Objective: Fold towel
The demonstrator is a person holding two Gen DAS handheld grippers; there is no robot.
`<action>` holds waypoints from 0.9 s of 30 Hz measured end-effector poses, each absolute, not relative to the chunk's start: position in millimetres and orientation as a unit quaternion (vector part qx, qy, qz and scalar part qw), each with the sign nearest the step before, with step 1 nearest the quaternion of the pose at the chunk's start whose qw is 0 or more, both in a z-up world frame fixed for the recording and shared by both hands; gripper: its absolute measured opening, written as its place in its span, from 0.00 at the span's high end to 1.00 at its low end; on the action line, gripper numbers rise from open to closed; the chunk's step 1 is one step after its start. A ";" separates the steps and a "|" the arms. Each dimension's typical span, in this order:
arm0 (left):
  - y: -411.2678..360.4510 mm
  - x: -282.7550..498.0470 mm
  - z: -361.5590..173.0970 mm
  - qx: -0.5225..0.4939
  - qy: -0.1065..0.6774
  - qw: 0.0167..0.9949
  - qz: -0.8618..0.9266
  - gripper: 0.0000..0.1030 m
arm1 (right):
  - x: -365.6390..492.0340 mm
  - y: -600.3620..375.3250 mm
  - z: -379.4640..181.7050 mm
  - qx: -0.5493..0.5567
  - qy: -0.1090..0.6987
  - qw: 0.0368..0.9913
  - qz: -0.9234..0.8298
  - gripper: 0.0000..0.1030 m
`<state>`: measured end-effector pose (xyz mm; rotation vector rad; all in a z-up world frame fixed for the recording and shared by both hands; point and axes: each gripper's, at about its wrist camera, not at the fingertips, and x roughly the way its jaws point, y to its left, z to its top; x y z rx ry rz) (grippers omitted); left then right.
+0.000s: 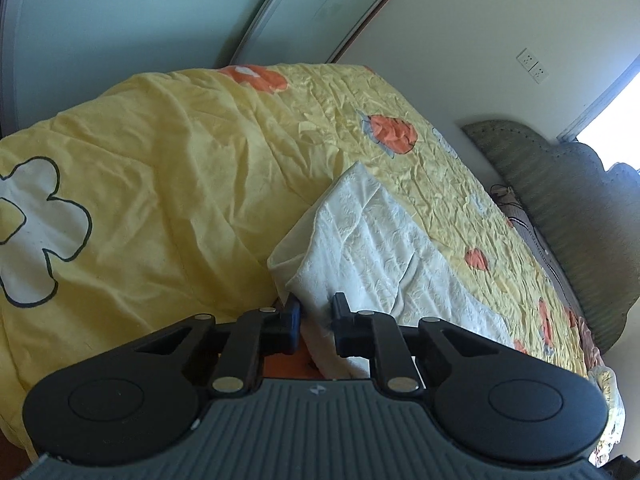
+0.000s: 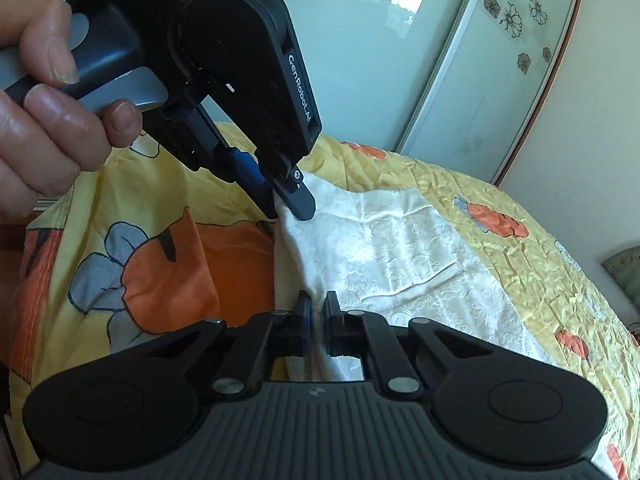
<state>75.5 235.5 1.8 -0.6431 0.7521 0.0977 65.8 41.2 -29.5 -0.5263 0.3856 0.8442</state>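
Observation:
A white embossed towel (image 1: 380, 248) lies partly folded on a yellow bed cover, its near edge lifted. In the left wrist view my left gripper (image 1: 318, 312) is shut on a thick fold at the towel's near left corner. The right wrist view shows the same towel (image 2: 400, 256) spread away to the right. My right gripper (image 2: 317, 316) is shut on its near edge, with cloth pinched between the pads. Farther along the same edge, the left gripper (image 2: 288, 206) pinches the towel's corner, held by a hand (image 2: 40, 120).
A bunched yellow duvet (image 1: 160, 180) with flower prints rises left of the towel. The crinkled yellow sheet (image 1: 440, 168) runs right toward a green padded headboard (image 1: 560, 208). Sliding wardrobe doors (image 2: 500, 60) stand behind the bed. A wall socket (image 1: 532, 65) sits above.

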 end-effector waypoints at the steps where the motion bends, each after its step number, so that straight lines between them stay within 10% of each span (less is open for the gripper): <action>1: 234.0 75.5 3.1 -0.301 0.358 0.882 0.048 0.83 | 67.7 41.3 -26.7 -0.242 0.185 0.861 0.407 0.95; 9: 212.6 74.7 -6.1 -0.200 0.371 0.903 0.082 0.82 | 64.9 36.6 -28.2 -0.204 0.206 0.862 0.416 0.94; 12: 207.3 67.5 9.6 -0.157 0.360 0.914 0.103 0.59 | 57.7 -11.0 -4.6 -0.129 0.206 0.868 0.432 0.93; 16: 180.3 61.7 34.8 -0.067 0.319 0.936 0.136 0.59 | 55.8 -98.7 7.8 -0.085 0.218 0.921 0.311 0.92; 20: 130.5 75.3 40.2 -0.041 0.320 0.946 0.029 0.33 | 62.3 -173.6 -20.3 -0.044 0.310 0.929 0.196 0.90; 27: -7.7 89.1 22.6 0.059 0.320 0.935 -0.142 0.31 | 26.9 -240.5 -29.6 0.064 0.305 0.938 0.152 0.89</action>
